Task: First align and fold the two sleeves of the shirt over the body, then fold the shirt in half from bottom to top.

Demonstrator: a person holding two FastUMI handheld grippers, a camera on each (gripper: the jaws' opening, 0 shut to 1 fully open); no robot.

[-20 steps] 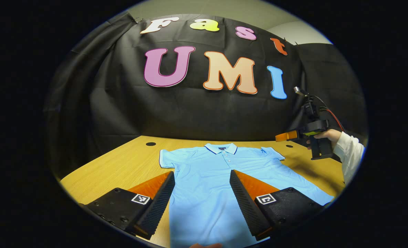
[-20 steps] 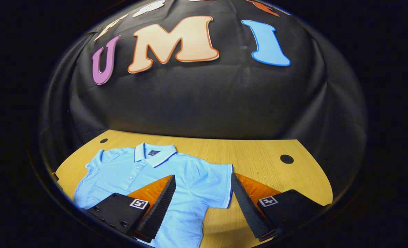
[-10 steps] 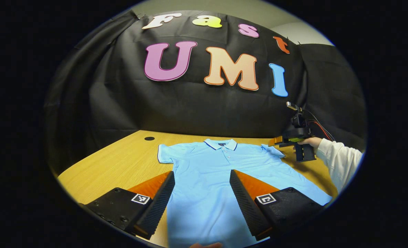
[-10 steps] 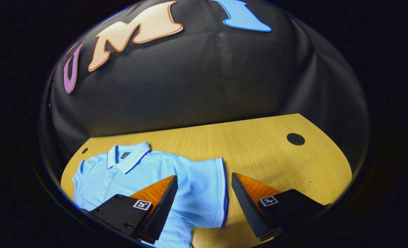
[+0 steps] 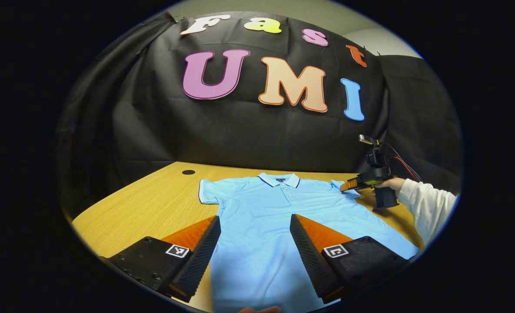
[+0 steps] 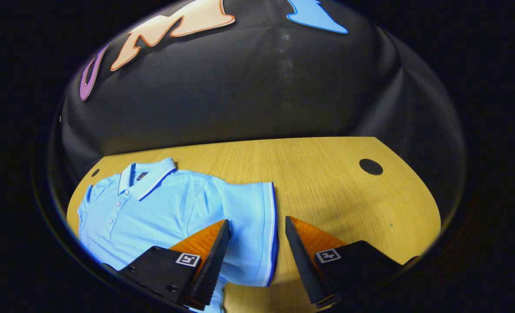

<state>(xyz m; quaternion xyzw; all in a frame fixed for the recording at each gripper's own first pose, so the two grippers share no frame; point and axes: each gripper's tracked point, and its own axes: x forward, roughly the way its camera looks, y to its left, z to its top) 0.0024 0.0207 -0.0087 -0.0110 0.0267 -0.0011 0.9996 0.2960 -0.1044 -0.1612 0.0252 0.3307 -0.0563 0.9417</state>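
Wooden table holds the flat shirt; both grippers gape wide, holding nothing.

We've got lots of bare tabletop beyond the shirt's sleeve in the right gripper view, just a dark hole out there. In the left gripper view the wood left of the shirt is bare too, with another hole near the back. The cloth wall closes off the far edge. On the shirt's far side, the right gripper and the sleeved hand holding it take up room.
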